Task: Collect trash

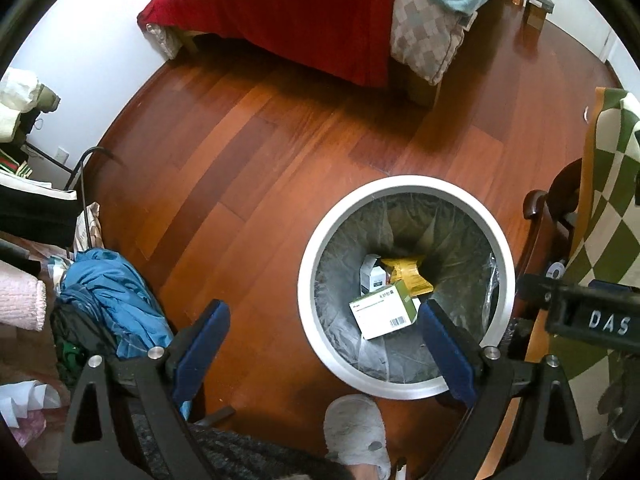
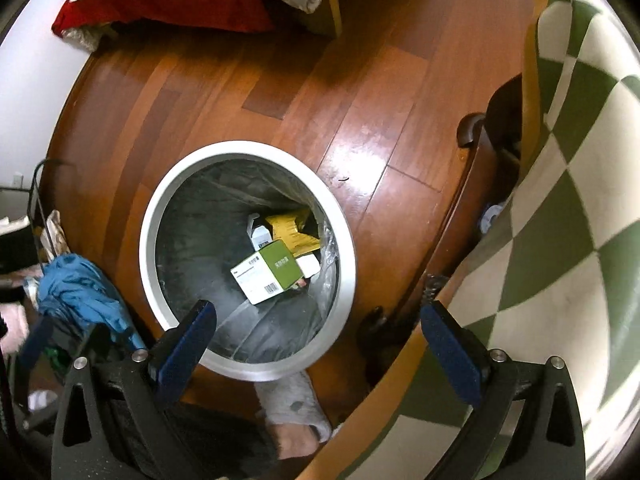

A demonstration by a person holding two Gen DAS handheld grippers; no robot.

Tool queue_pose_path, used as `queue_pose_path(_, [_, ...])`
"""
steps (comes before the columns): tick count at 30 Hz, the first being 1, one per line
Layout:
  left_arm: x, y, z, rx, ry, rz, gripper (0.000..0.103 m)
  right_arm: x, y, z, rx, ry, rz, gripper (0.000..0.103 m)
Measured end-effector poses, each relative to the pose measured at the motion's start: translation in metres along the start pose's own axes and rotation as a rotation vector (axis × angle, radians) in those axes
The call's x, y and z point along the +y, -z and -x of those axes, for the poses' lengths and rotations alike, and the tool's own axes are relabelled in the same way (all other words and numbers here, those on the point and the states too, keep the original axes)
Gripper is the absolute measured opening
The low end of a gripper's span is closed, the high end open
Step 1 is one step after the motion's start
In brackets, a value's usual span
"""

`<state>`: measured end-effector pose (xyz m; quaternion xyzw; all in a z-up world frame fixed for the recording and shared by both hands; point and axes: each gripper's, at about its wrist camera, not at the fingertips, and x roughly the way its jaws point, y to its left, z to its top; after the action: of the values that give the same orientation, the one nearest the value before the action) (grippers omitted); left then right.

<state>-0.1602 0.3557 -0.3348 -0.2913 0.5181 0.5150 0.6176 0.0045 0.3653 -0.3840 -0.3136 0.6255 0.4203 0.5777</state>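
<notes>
Blue fingers of the left gripper (image 1: 324,354) stand wide apart with nothing between them, and the right gripper (image 2: 318,354) is wide and empty too. Both hang above the bin (image 1: 496,236), a round white bin with a gray bag inside, so the bin is the best thing to steer by.

Beyond the bin is the bed (image 1: 320,28) with a red cover. Beside the bin on one side is a green and white checked blanket (image 2: 560,208). On the other side is a heap of blue cloth (image 1: 116,280). Just next to the bin is a gray slipper (image 1: 356,436) on a foot.

Down in the bin lie a green and white box (image 2: 268,276), a yellow packet (image 2: 292,232) and a small white box (image 1: 370,276).

The drop looks finished. It seems best to lift both grippers straight up from the bin, keep them wide, and then look around the floor for more trash.
</notes>
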Motion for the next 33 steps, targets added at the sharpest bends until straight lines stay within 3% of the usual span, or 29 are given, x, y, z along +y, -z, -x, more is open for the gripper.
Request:
queue_pose_path(14, [0.049, 0.008, 0.065, -0.093, 0.025, 0.064, 0.096, 0.022, 0.042, 0.083, -0.129, -0.001, 0.103, 0.103])
queue_pose_path(29, [0.063, 0.030, 0.169, -0.226, 0.106, 0.052, 0.096, 0.024, 0.109, 0.214, -0.336, -0.080, 0.139, 0.103])
queue_pose_path(33, [0.062, 0.040, 0.196, -0.255, 0.122, 0.034, 0.096, 0.017, 0.131, 0.246, -0.385, -0.137, 0.112, 0.103])
